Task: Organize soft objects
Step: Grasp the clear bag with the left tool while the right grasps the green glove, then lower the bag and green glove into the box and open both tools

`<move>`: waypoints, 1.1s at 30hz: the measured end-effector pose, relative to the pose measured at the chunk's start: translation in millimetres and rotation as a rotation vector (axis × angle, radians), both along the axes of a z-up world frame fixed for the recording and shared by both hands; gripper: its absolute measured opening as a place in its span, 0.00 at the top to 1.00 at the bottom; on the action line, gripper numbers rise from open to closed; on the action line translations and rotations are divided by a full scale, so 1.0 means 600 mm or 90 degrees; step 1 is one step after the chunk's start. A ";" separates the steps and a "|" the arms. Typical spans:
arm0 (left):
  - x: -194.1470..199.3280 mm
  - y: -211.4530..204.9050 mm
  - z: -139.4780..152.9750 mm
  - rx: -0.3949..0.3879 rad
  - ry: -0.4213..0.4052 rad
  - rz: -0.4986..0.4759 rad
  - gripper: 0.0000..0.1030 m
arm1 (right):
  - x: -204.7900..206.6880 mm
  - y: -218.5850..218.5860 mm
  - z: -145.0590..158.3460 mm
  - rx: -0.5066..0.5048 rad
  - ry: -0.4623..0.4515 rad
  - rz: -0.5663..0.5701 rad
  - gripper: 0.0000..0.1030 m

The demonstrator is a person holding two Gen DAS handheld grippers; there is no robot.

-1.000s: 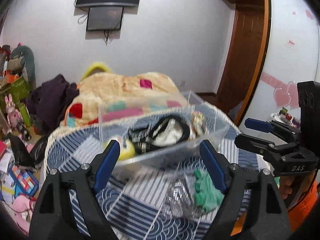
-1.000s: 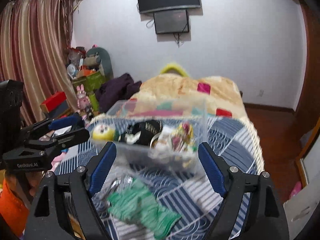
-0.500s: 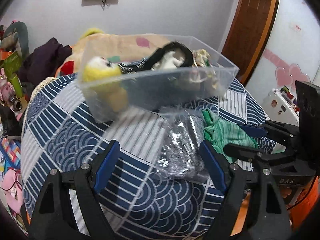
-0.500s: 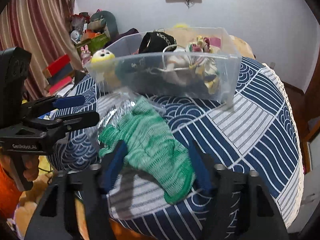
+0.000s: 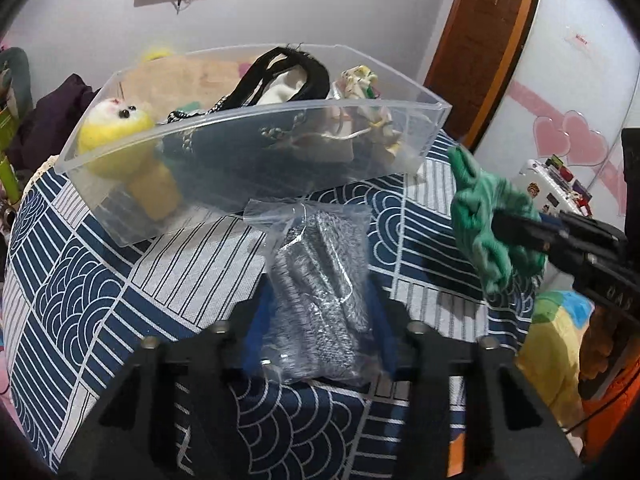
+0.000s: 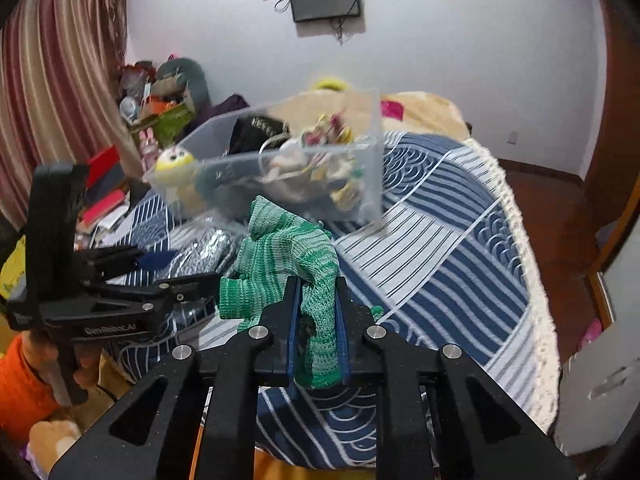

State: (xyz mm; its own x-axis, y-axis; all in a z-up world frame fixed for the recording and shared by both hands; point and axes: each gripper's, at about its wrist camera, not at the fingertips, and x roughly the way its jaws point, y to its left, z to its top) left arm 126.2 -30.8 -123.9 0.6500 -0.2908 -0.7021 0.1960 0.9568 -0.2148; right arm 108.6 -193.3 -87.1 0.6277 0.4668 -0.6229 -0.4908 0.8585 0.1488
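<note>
Gloves in both grips, bin ahead of you.

Left view first: your left gripper [image 5: 318,312] has its jaws closed in on the bagged grey glove [image 5: 320,276], which lies between them on the quilt [image 5: 100,292]; whether they already pinch it I cannot tell. The clear bin [image 5: 248,152] sits just beyond the jaw tips, and the green glove [image 5: 490,224] hangs off to the right, clamped by your other tool. Right view: your right gripper [image 6: 318,328] is clamped on the green glove [image 6: 288,264], which droops over the jaws, the bin [image 6: 280,168] ahead and slightly left. Carry it well above the near wall before you let go, so the loose cuff clears the rim.
</note>
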 end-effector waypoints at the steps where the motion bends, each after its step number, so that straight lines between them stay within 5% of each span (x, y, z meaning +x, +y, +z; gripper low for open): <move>1: -0.002 0.001 0.003 -0.002 -0.004 0.000 0.66 | -0.002 -0.004 0.005 0.003 -0.005 -0.002 0.87; 4: -0.006 0.007 0.015 -0.010 -0.012 0.003 0.72 | -0.004 -0.008 0.021 0.014 -0.020 -0.006 0.87; 19: -0.041 0.051 0.140 -0.029 -0.150 0.040 0.72 | 0.013 0.019 0.113 0.076 -0.110 -0.002 0.87; 27: 0.001 0.080 0.186 -0.006 -0.199 0.080 0.72 | 0.044 0.062 0.135 0.074 -0.147 0.006 0.86; 33: 0.055 0.091 0.177 -0.012 -0.182 0.090 0.72 | 0.090 0.088 0.129 0.065 -0.135 0.001 0.86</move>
